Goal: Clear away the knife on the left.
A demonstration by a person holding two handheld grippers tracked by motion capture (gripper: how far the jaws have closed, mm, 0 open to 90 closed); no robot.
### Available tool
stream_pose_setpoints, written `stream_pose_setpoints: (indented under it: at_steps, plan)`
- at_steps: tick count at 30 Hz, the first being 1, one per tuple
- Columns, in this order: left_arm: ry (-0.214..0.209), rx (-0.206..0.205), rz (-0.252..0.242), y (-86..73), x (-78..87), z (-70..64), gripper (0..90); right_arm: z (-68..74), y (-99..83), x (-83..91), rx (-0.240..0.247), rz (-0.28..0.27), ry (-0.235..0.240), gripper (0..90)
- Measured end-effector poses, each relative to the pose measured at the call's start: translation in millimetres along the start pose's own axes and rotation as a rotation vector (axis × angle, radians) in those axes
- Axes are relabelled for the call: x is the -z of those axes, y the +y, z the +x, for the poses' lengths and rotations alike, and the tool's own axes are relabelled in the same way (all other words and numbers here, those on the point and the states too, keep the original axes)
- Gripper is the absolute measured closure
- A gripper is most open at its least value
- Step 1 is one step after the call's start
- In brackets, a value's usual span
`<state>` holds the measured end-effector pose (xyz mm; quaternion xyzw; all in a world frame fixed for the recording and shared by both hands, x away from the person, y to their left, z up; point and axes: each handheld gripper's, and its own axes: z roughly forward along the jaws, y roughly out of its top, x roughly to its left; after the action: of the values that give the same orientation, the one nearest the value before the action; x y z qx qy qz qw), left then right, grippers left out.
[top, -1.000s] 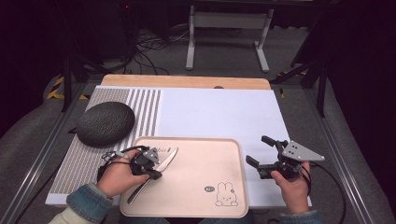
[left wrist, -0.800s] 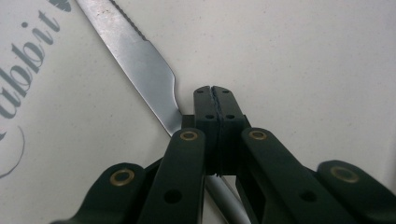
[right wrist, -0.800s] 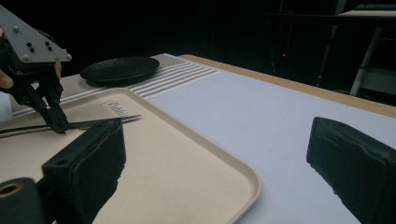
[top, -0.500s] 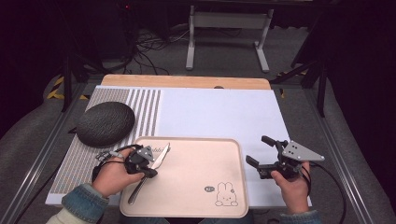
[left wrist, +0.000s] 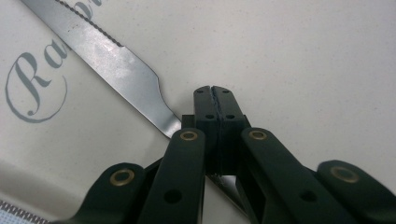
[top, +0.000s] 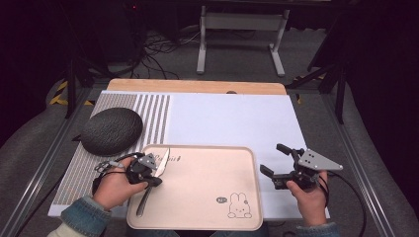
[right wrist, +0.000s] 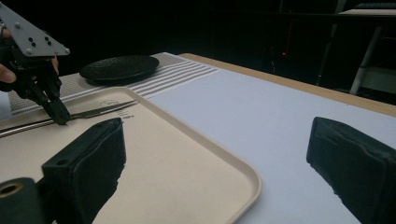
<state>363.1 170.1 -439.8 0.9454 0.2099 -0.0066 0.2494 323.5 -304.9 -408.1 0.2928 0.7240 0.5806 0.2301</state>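
Observation:
A table knife lies slanted across the left part of a beige tray, blade pointing away from me. My left gripper is shut on the knife where blade meets handle. In the left gripper view the jaws are pressed together, the serrated blade runs up and left, and the handle is hidden beneath them. The right gripper view shows the left gripper tip down on the knife. My right gripper is open and empty just right of the tray, above the white mat.
A dark round textured dish sits on the striped left end of the mat, just behind the tray's left corner. A white mat covers the table beyond the tray. A rabbit drawing marks the tray's near right corner.
The left gripper has shifted left and the knife's blade tip has swung left with it. The right gripper has stayed where it was.

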Motion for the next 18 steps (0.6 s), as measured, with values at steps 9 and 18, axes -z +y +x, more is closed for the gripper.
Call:
stream_pose_setpoints:
  at_steps: [9, 18]
  plan:
    - [0.023, 0.020, -0.006, -4.1, 2.6, 4.3, 90.0, 0.4, -0.6, -0.8, -0.001, 0.003, 0.003, 5.6]
    - [0.056, 0.050, -0.028, -8.0, 4.2, 11.0, 90.0, 0.3, -0.7, -0.9, -0.001, 0.004, 0.004, 5.5]
